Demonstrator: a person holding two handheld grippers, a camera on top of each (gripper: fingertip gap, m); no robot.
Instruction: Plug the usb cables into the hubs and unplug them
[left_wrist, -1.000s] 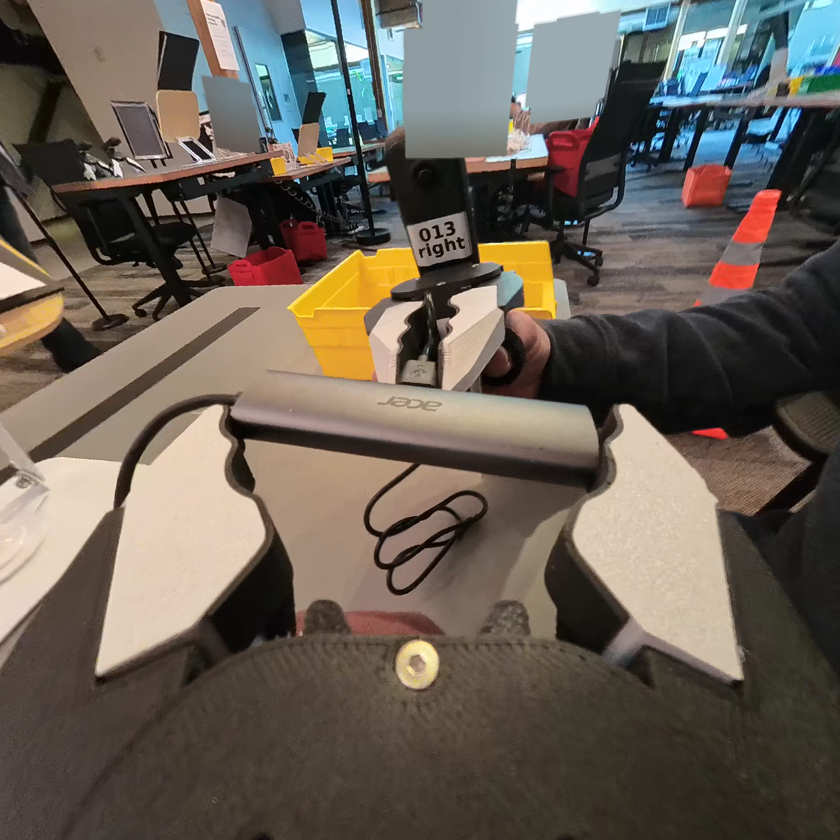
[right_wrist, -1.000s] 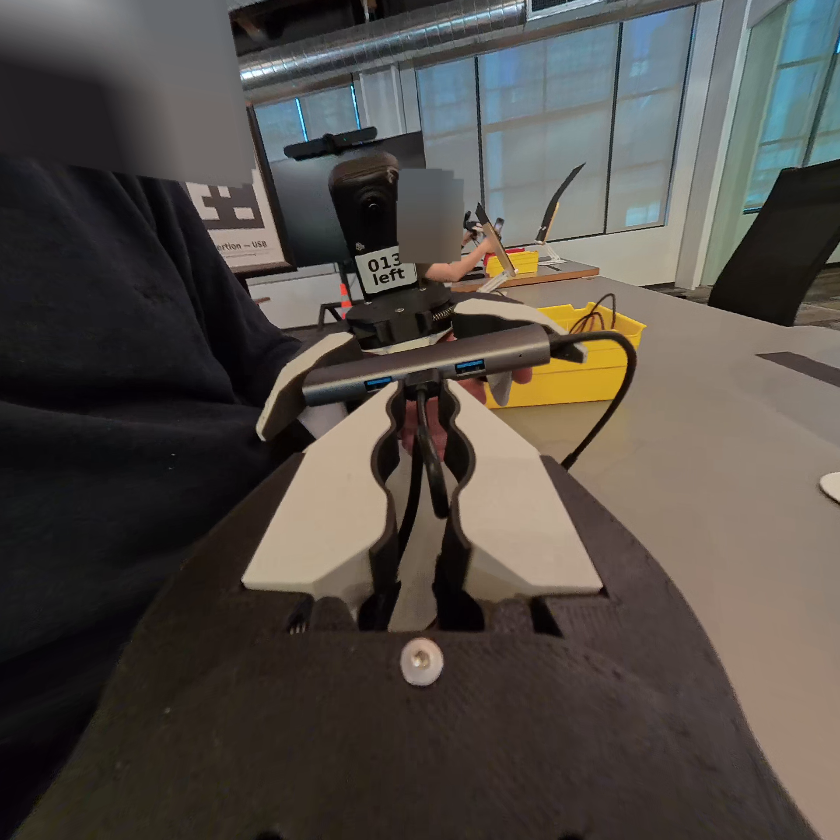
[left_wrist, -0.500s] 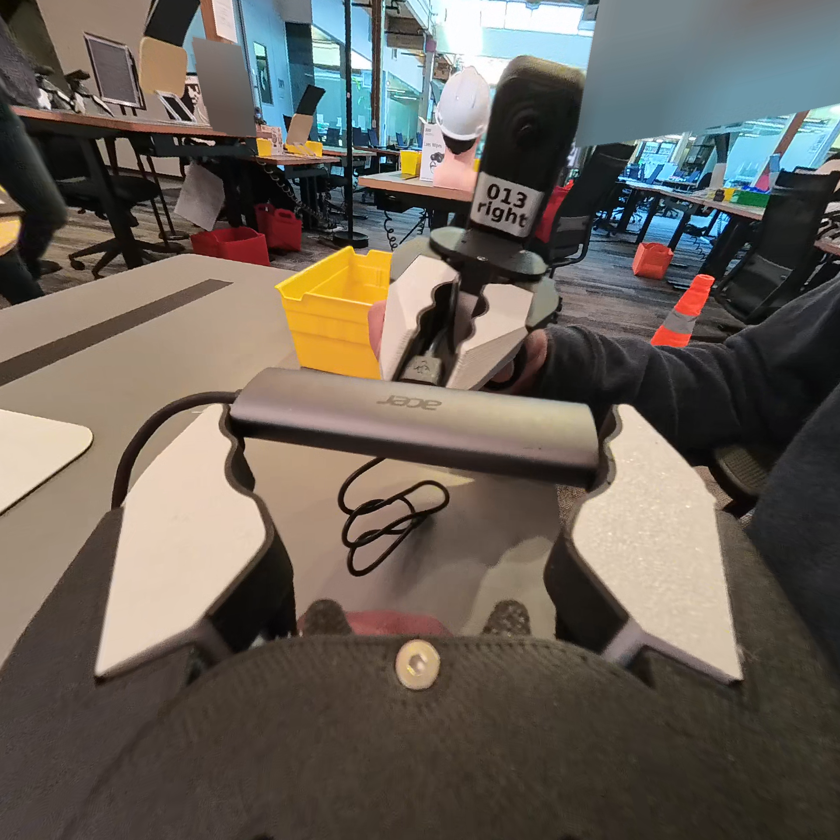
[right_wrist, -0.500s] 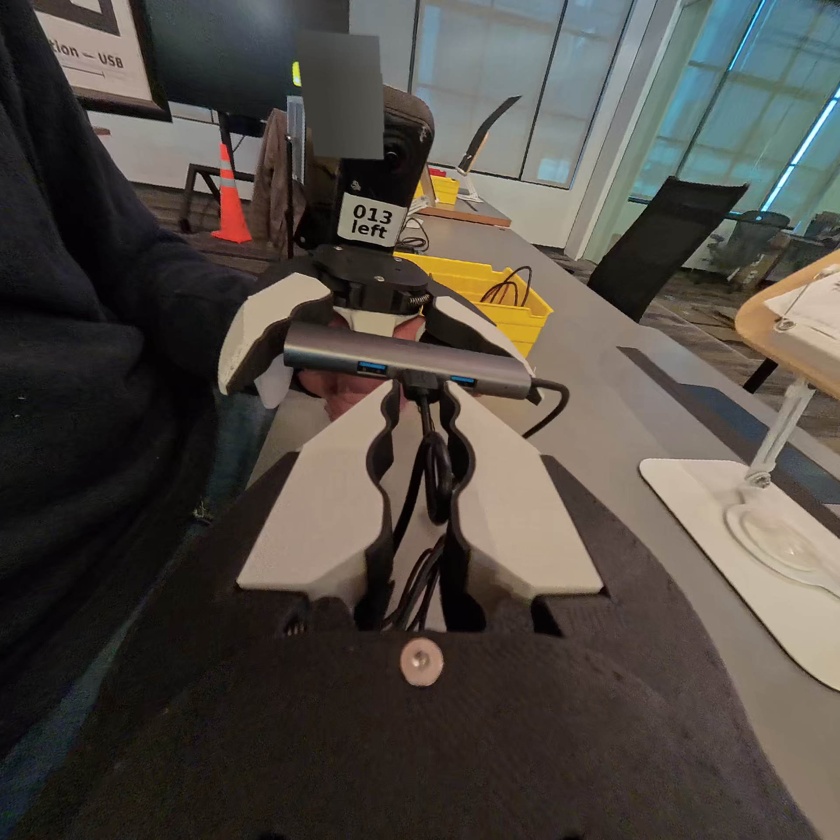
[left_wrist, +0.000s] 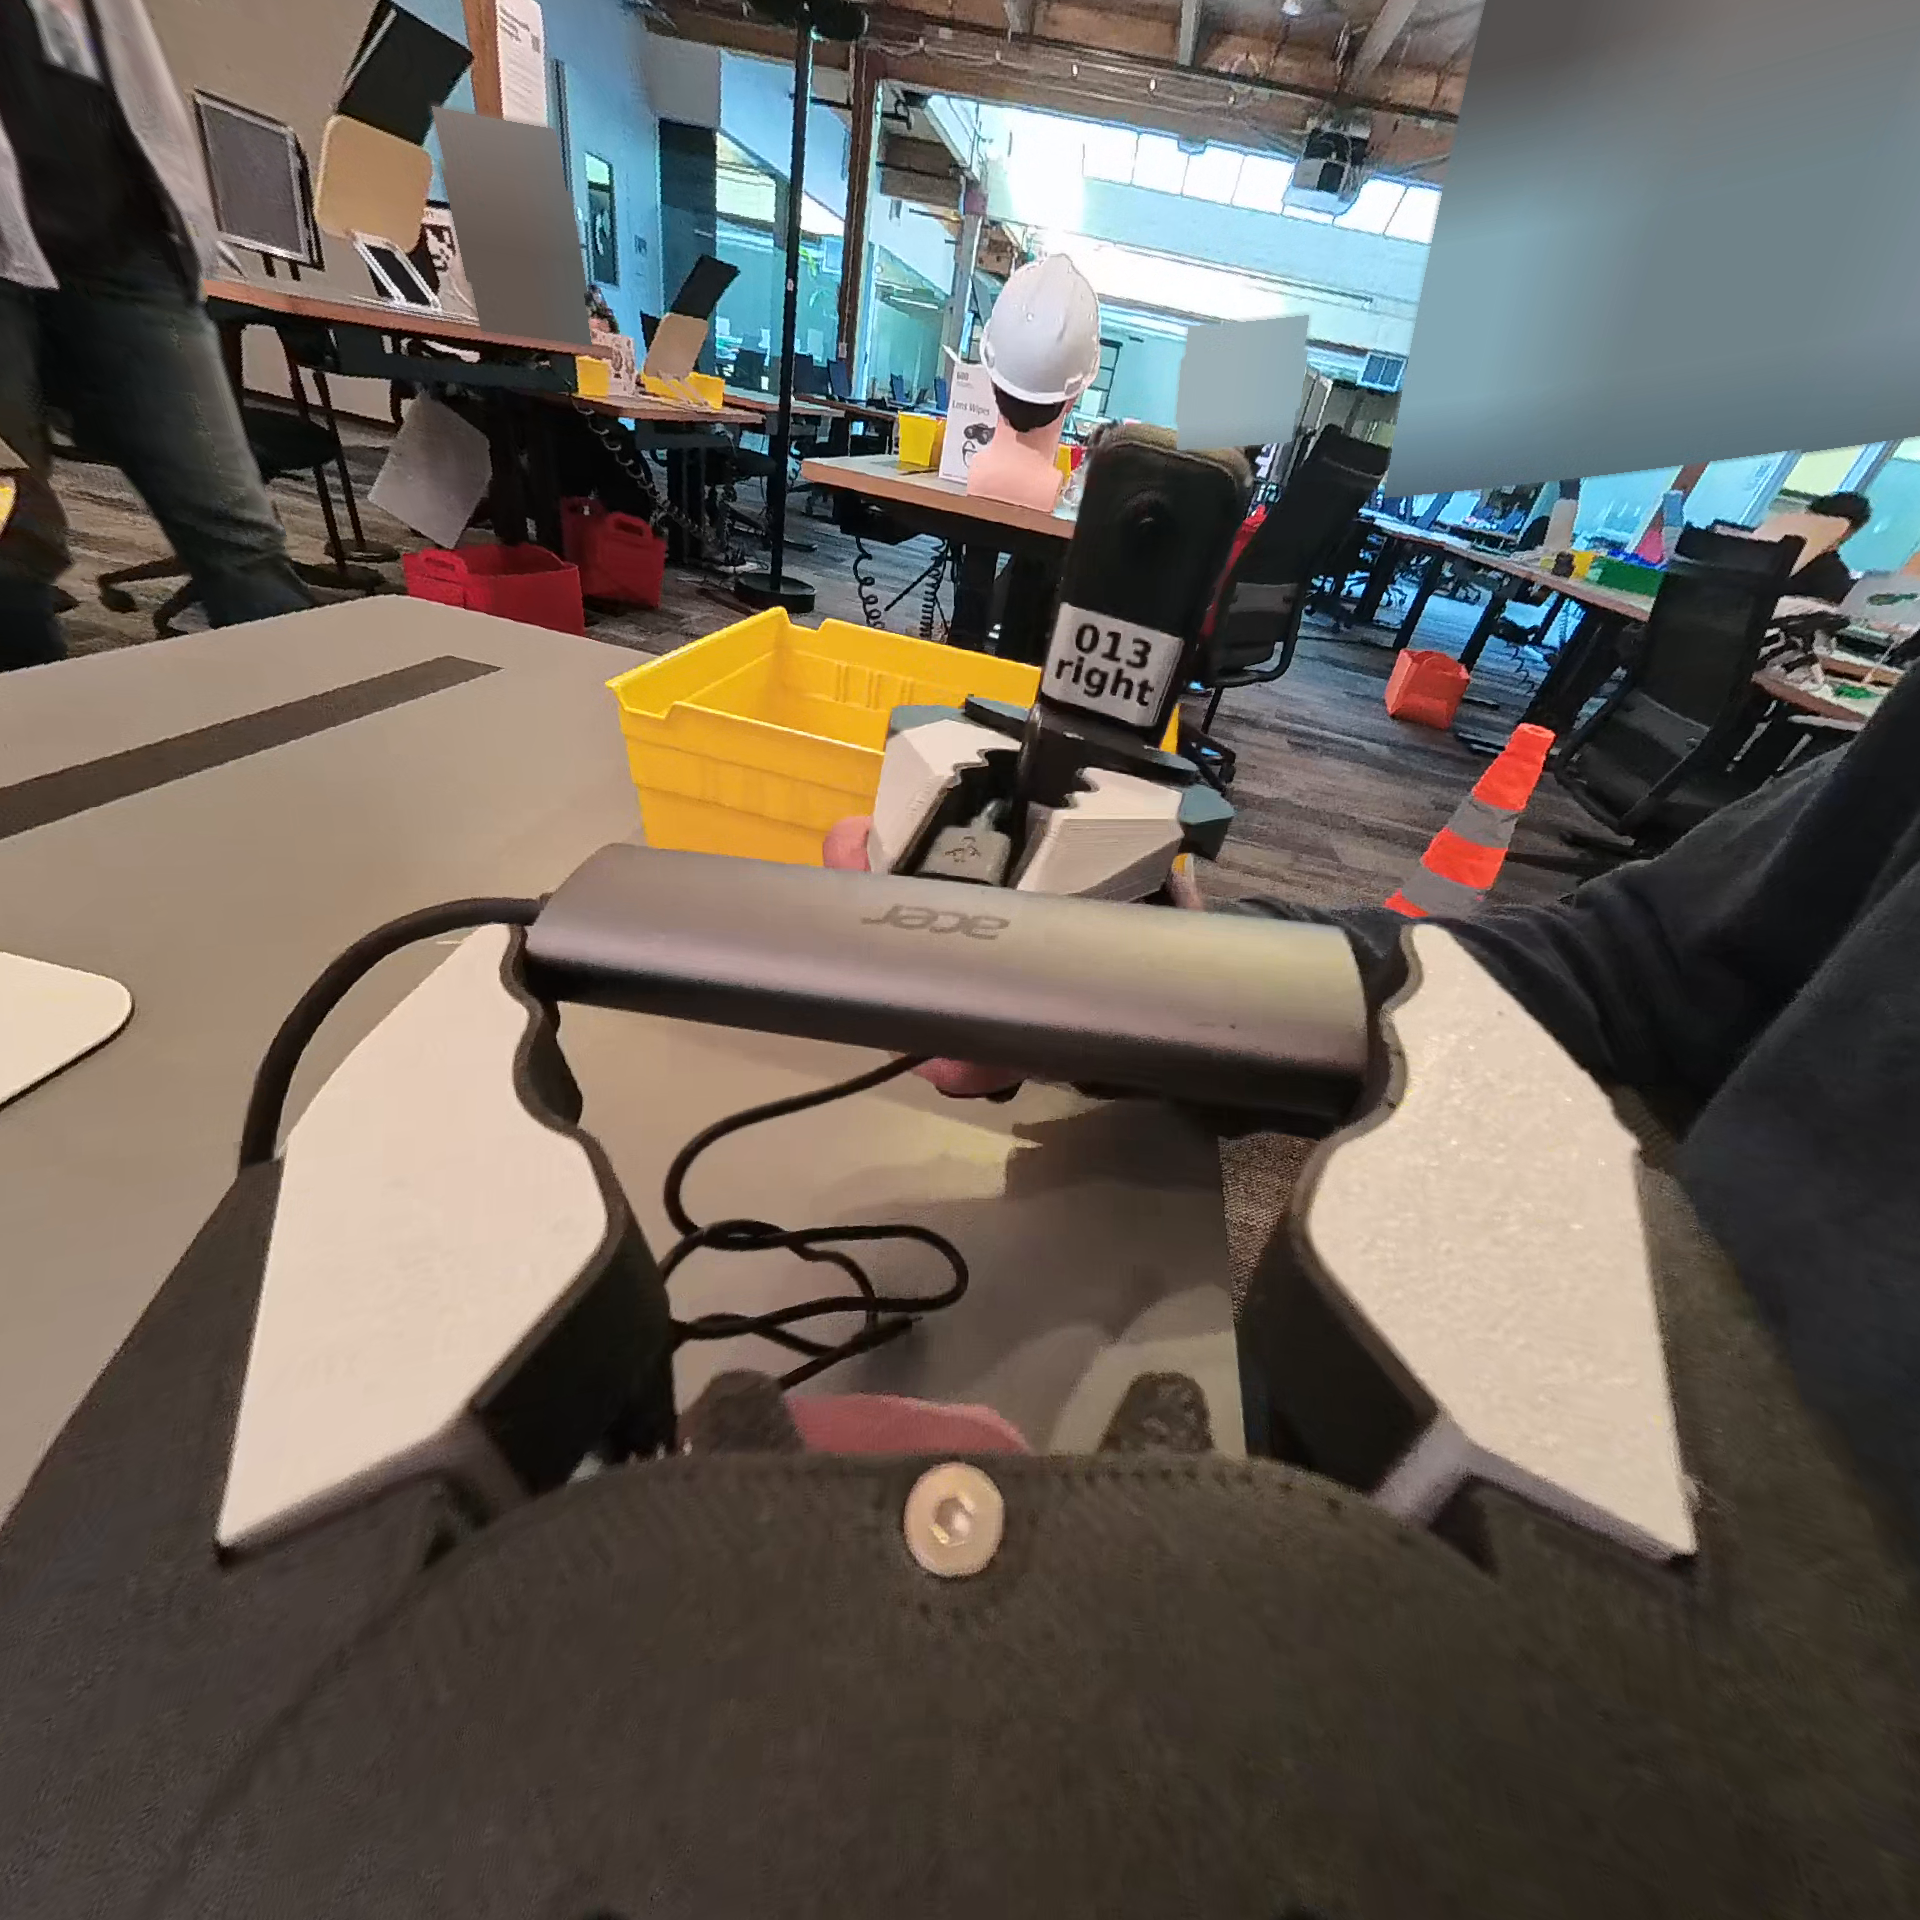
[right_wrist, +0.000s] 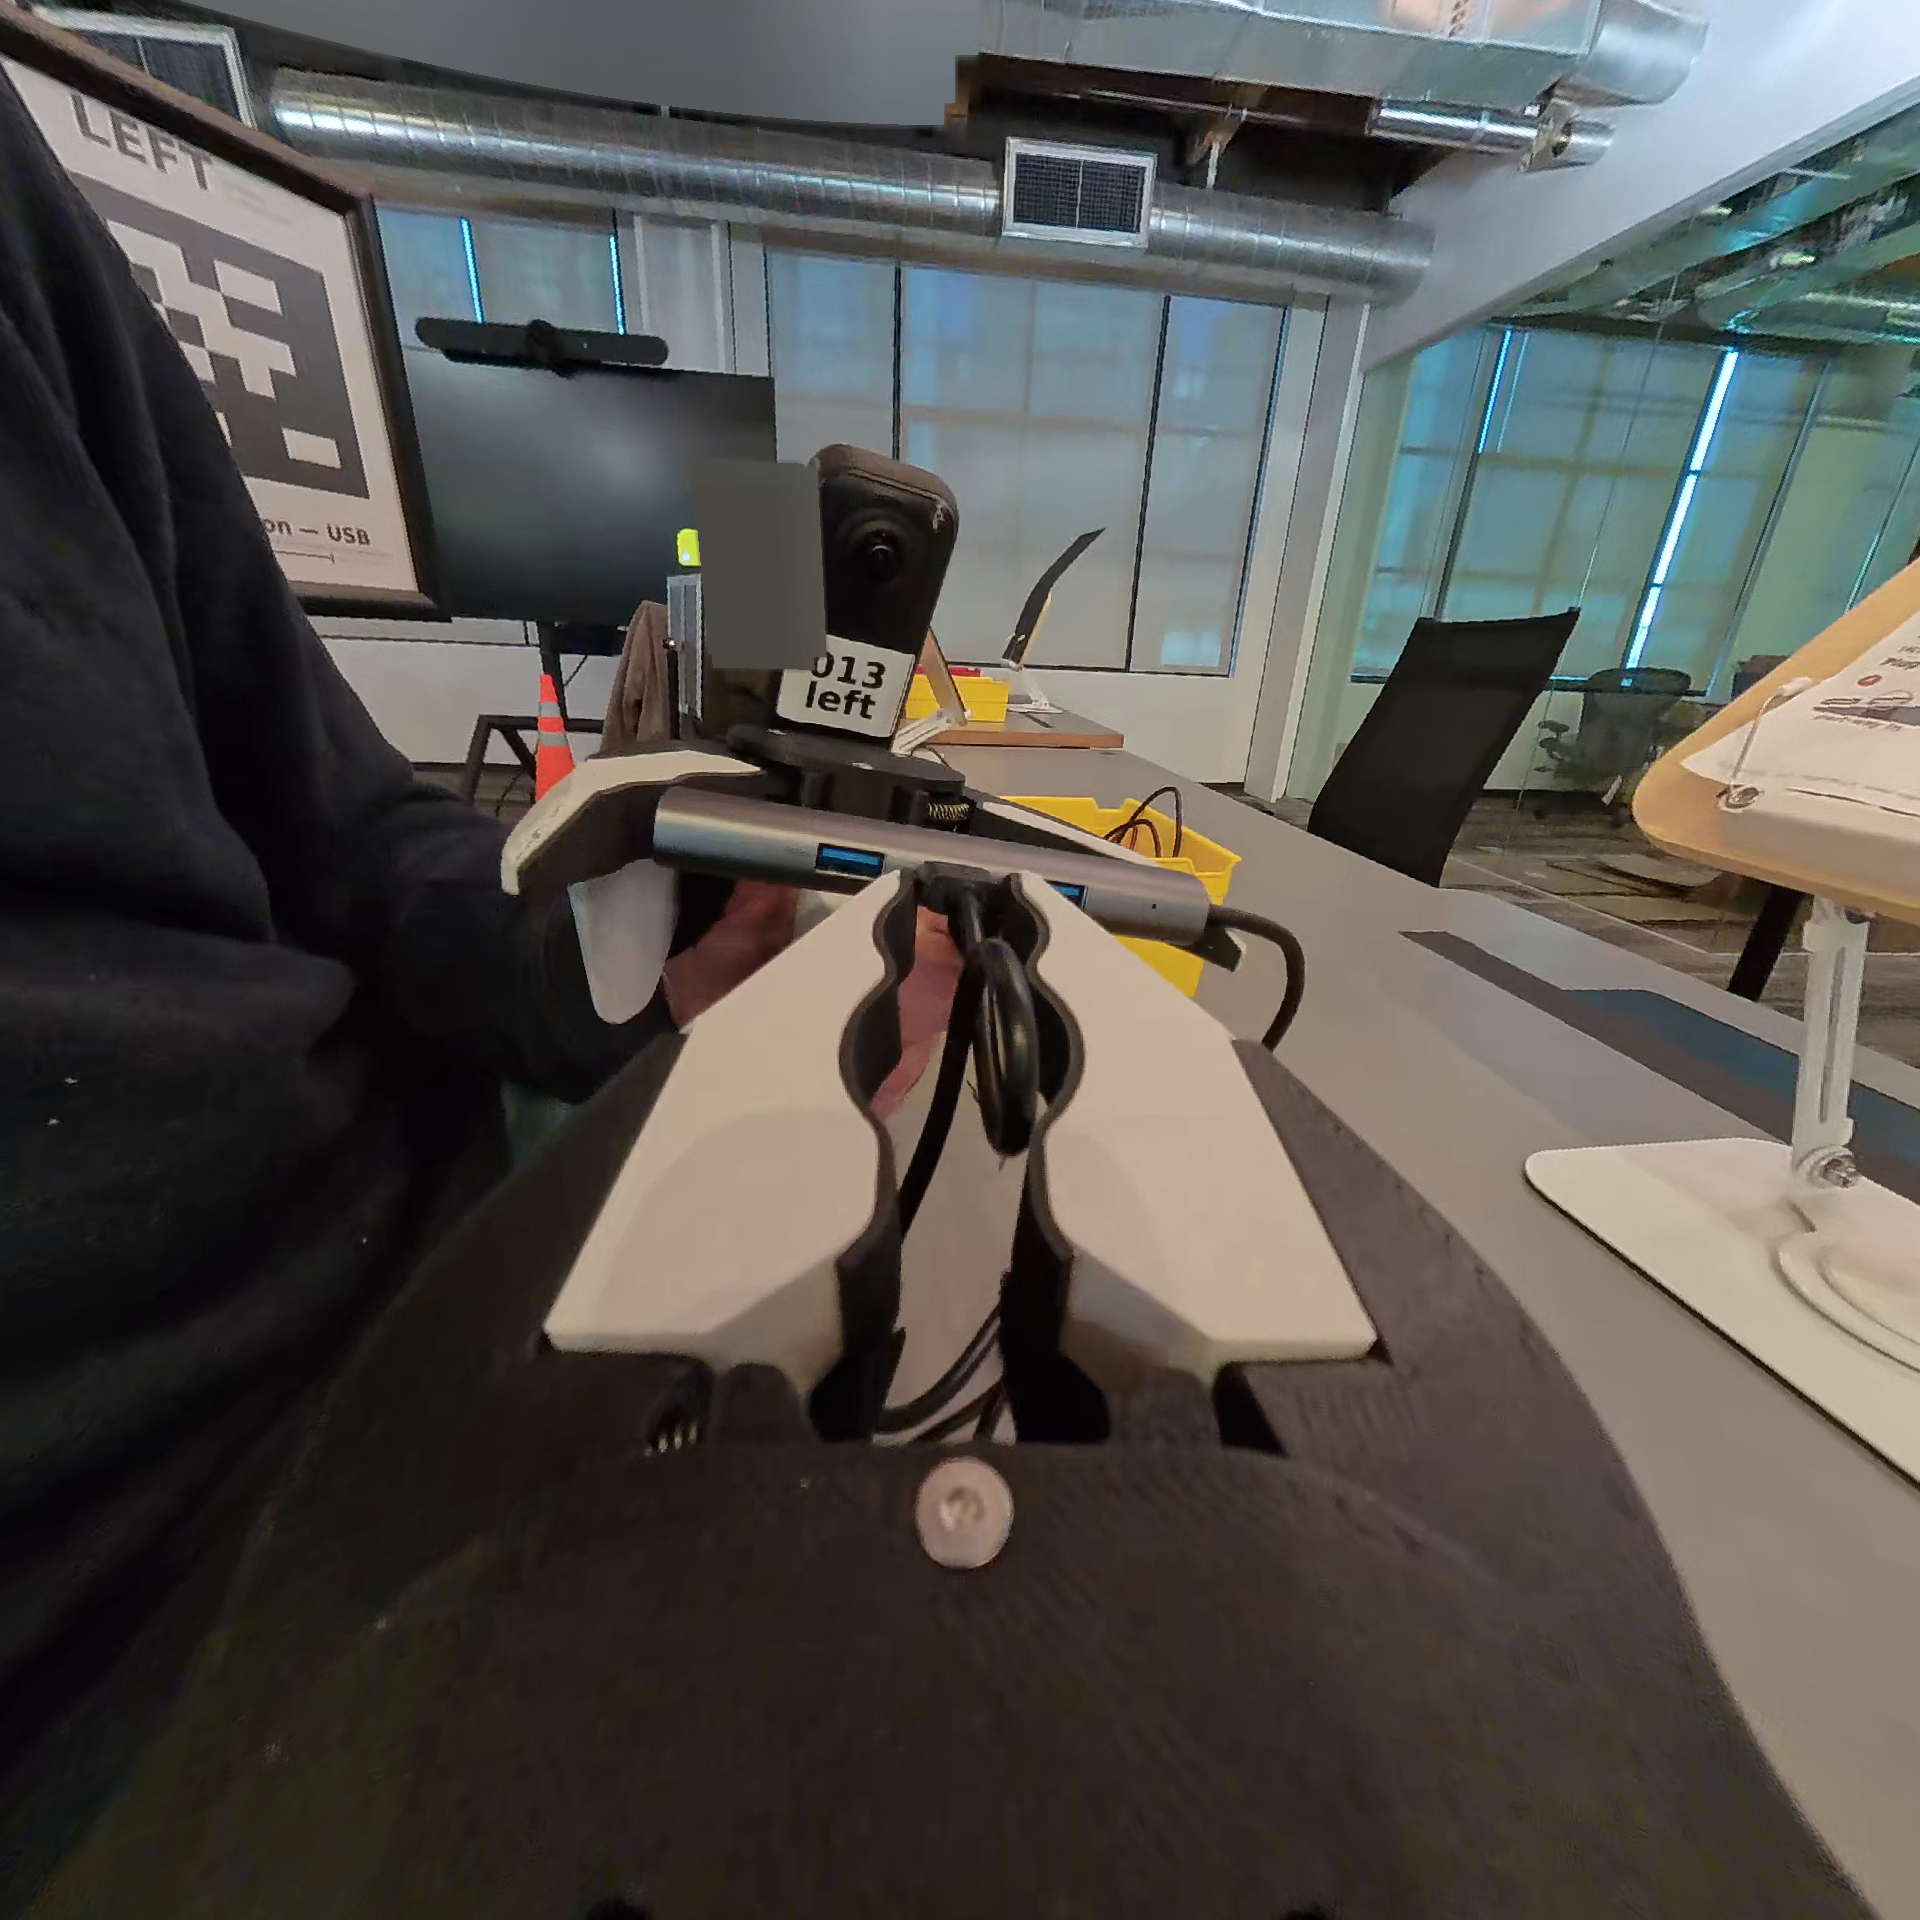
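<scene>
Grey table (left_wrist: 312, 831), left gripper (left_wrist: 951, 997) clamping hub (left_wrist: 935, 977) endwise, right gripper (right_wrist: 961, 904) pinching USB plug (right_wrist: 951, 883) at hub's edge.

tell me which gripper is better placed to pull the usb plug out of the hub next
Right. The right gripper is shut on the usb plug at the hub, so it can probably pull back, while the left gripper grips the hub's ends.

Tongs (right_wrist: 961, 899) clamping cable plug (right_wrist: 951, 883) at hub (right_wrist: 925, 847)

grey hub (left_wrist: 945, 977) (blue ports), black cable (right_wrist: 1003, 1039), yellow bin (left_wrist: 758, 748), white tongs (left_wrist: 951, 1023)
</scene>
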